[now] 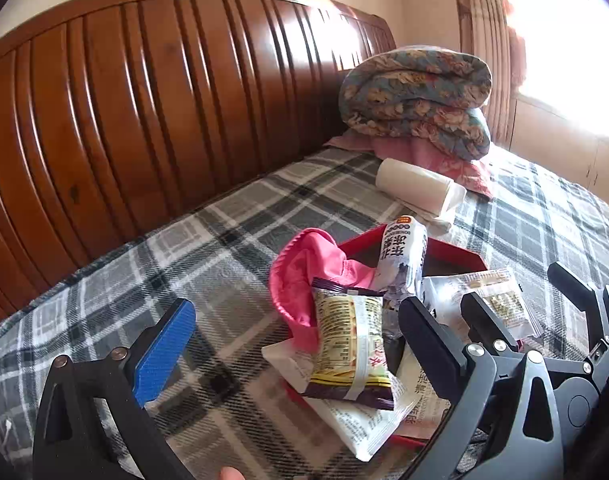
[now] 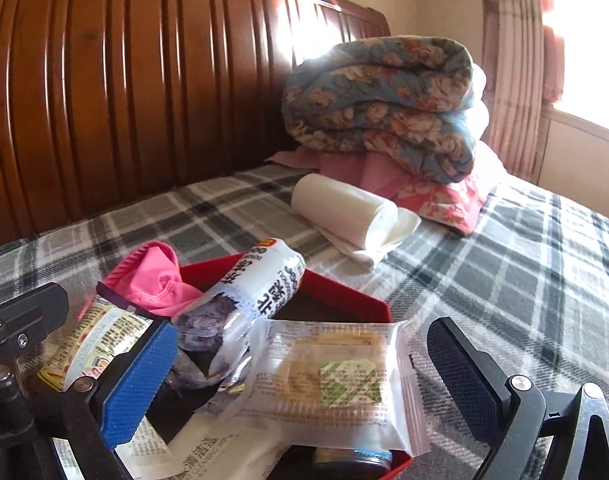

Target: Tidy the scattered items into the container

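Observation:
A red box [image 1: 456, 254] [image 2: 336, 292] sits on the plaid bed, heaped with a pink cloth [image 1: 308, 268] [image 2: 156, 276], a purple-edged snack packet [image 1: 350, 346] [image 2: 92, 340], a white tube-shaped packet [image 1: 404, 256] [image 2: 256, 292], a clear cracker packet [image 1: 500, 300] [image 2: 336, 380] and white wipe packs [image 1: 356, 416] [image 2: 212, 452]. My left gripper [image 1: 300, 348] is open and empty, with the box's left side between its jaws. My right gripper [image 2: 304, 392] is open and empty over the cracker packet. The right gripper also shows in the left wrist view [image 1: 544, 304].
A white roll of bags [image 1: 420, 186] [image 2: 344, 208] lies on the bed behind the box. A folded floral quilt [image 1: 416, 96] [image 2: 384, 104] rests on pink pillows against the wooden headboard [image 1: 144, 100] [image 2: 124, 92]. A bright window is at the right.

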Demonstrator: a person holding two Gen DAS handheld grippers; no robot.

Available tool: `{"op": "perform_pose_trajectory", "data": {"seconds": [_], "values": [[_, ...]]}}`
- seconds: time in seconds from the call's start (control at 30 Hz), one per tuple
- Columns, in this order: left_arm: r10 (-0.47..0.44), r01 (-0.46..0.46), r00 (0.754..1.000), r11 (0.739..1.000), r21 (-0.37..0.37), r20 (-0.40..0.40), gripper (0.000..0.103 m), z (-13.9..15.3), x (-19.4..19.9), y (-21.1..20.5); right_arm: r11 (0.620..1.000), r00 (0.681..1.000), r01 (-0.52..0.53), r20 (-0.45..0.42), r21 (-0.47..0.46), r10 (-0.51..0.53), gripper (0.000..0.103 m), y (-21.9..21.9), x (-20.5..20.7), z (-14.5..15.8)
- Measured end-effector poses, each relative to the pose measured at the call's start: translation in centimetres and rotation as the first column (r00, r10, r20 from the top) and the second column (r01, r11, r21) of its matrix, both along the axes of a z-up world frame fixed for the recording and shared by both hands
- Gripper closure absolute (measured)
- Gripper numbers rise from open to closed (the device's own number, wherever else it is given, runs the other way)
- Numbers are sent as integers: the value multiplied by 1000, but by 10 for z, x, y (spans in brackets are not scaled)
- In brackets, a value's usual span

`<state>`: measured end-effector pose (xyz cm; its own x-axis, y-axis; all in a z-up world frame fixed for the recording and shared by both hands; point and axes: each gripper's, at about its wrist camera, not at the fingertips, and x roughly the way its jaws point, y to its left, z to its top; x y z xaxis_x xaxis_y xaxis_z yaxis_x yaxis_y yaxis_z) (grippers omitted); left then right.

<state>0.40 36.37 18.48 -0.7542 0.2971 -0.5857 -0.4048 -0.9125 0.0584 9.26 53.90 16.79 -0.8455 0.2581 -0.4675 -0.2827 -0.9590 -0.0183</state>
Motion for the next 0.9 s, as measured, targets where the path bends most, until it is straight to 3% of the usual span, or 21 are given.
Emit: {"op": "perform_pose_trajectory", "data": {"seconds": [0.17, 0.37, 0.53, 0.67, 0.9], "values": [[62, -63, 997, 998, 20, 50, 0, 16, -3, -58, 995, 995, -100, -33, -27, 99, 0, -32, 7, 16], [214, -217, 975, 975, -53, -52, 0, 29, 24, -137, 968, 971, -236, -69, -88, 231, 0, -92, 25, 31], [268, -267, 963, 963, -31, 7, 0, 25, 46, -193, 936, 951, -307, -78, -173, 298, 0, -135, 40, 41], [312, -313, 950, 950, 20, 13, 0, 29, 64, -235, 938, 950, -313, -56, -147, 308, 0, -166, 55, 47], [377, -376, 925, 926, 28, -53, 0, 29, 86, -287, 939, 939, -342, -49, -29, 340, 0, -222, 73, 55]]}}
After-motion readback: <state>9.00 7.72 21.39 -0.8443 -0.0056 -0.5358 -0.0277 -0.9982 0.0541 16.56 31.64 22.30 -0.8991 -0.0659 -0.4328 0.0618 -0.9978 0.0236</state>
